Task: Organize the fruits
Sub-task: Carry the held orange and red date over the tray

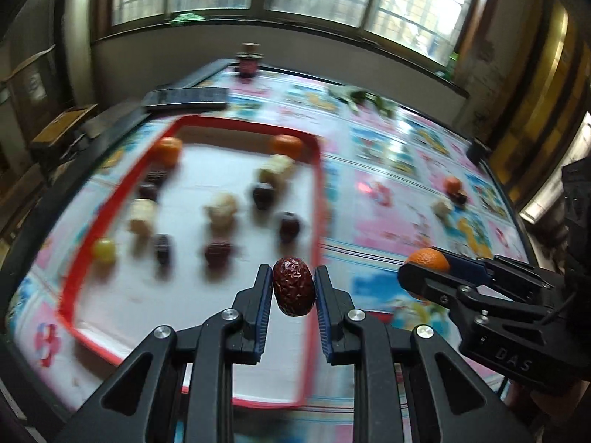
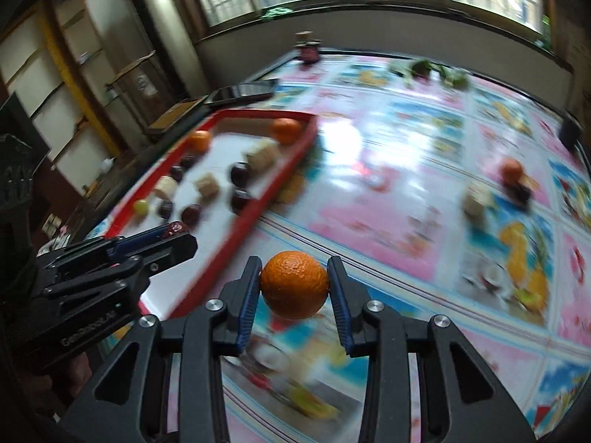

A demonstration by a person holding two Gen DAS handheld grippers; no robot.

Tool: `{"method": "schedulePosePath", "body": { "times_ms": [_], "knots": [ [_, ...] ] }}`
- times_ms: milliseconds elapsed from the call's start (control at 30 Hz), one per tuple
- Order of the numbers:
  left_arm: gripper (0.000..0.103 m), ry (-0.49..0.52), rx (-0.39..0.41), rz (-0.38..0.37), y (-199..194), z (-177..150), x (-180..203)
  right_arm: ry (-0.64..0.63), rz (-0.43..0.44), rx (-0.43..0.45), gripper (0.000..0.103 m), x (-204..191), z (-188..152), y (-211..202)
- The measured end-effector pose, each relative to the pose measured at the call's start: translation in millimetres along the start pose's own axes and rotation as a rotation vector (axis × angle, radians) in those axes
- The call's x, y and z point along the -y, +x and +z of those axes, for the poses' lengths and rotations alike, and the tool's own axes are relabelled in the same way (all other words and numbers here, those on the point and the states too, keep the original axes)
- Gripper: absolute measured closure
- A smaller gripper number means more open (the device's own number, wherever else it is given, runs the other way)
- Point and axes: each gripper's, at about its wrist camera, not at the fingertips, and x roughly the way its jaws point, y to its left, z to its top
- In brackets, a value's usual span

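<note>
My left gripper (image 1: 293, 280) is shut on a wrinkled red jujube (image 1: 293, 286) and holds it above the near right part of the red-rimmed white tray (image 1: 110, 192). The tray holds several fruits: oranges (image 1: 168, 149), dark jujubes (image 1: 288, 225), pale chunks (image 1: 221, 208) and a green grape (image 1: 103, 249). My right gripper (image 2: 294, 277) is shut on a small orange (image 2: 294, 284) above the patterned tablecloth, just right of the tray (image 2: 258, 199). It shows in the left wrist view (image 1: 424, 269) too. An orange (image 2: 511, 170), a dark fruit (image 2: 521, 192) and a pale chunk (image 2: 476, 201) lie on the cloth at the right.
A dark phone (image 1: 184, 98) lies behind the tray. A small jar (image 1: 248, 61) stands at the table's far edge, green leaves (image 1: 362, 99) to its right. A dark object (image 1: 478, 149) sits at the right edge. Shelves stand left of the table.
</note>
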Motion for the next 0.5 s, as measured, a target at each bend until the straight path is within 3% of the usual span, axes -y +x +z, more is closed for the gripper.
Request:
{"method": "schedulePosePath", "body": {
  "times_ms": [233, 500],
  "knots": [
    [0.081, -0.089, 0.006, 0.076, -4, 4, -56, -0.089, 0.062, -0.016, 0.064, -49, 19, 25],
    [0.081, -0.139, -0.023, 0.126, 8, 1, -89, -0.132, 0.092, -0.061, 0.064, -78, 29, 60]
  ]
}}
